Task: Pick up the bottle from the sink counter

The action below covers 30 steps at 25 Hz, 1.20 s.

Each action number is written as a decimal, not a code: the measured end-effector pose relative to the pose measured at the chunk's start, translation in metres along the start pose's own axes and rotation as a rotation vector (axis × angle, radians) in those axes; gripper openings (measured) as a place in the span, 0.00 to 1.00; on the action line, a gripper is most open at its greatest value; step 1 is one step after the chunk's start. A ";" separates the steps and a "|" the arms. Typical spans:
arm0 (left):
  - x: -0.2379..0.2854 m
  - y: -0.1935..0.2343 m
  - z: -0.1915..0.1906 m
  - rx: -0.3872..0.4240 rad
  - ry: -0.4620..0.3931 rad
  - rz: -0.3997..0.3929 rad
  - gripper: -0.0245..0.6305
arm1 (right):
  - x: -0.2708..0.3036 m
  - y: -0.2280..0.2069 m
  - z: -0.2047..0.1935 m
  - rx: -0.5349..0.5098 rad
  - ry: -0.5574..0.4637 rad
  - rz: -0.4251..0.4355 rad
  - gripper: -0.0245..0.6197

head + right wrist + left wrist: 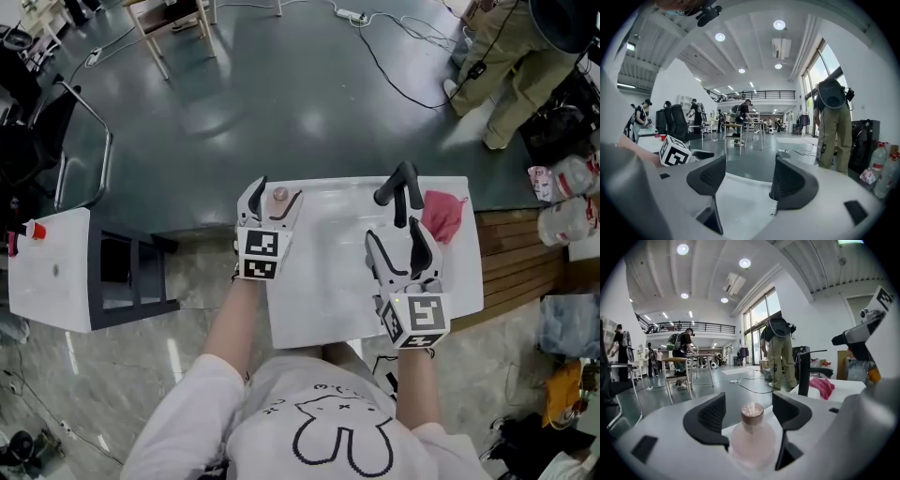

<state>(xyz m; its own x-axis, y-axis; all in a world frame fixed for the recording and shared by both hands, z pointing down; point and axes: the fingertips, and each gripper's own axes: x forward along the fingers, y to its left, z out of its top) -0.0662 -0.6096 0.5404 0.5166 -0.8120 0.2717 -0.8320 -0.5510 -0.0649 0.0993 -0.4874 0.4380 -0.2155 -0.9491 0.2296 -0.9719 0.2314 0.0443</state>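
Both tools are seen spread. Between left tool's [749, 412] pads the pink bottle [752, 440] is bracketed, apparently unpressed, so a squeeze can follow; right tool [749, 182] is held empty above the table's [281, 319] basin.

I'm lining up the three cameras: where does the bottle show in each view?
Head view: the bottle is left of centre, at the far left corner of the white counter.
Left gripper view: low centre, between the two jaws.
Right gripper view: not in it.
Shared landmark: the person in khaki trousers.
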 end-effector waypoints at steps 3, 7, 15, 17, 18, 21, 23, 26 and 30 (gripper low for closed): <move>0.009 -0.002 -0.010 0.005 0.027 -0.009 0.48 | 0.002 -0.001 -0.003 -0.001 0.005 0.002 0.55; 0.016 -0.002 -0.020 0.007 0.055 -0.011 0.39 | 0.005 -0.001 -0.005 -0.004 0.014 0.006 0.55; 0.020 -0.006 -0.026 0.031 0.042 0.000 0.24 | 0.007 -0.003 -0.010 -0.003 0.016 0.013 0.55; 0.019 -0.006 -0.026 0.036 0.036 0.000 0.24 | 0.005 -0.004 -0.012 -0.001 0.020 0.014 0.55; 0.019 -0.006 -0.026 0.039 0.030 0.001 0.24 | 0.004 -0.004 -0.013 0.000 0.021 0.015 0.55; 0.020 -0.007 -0.027 0.045 0.016 0.006 0.25 | 0.001 -0.005 -0.017 0.000 0.024 0.022 0.55; 0.020 -0.007 -0.028 0.042 0.021 0.006 0.25 | -0.001 -0.006 -0.019 0.001 0.027 0.028 0.55; 0.022 -0.007 -0.028 0.030 0.040 -0.005 0.24 | -0.001 -0.006 -0.020 0.003 0.027 0.037 0.55; 0.023 -0.006 -0.030 0.006 0.080 -0.011 0.23 | -0.001 -0.005 -0.018 -0.007 0.023 0.058 0.55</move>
<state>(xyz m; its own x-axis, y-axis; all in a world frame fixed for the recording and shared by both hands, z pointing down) -0.0549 -0.6191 0.5758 0.5077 -0.7880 0.3484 -0.8249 -0.5612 -0.0673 0.1060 -0.4839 0.4553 -0.2690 -0.9291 0.2538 -0.9572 0.2872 0.0370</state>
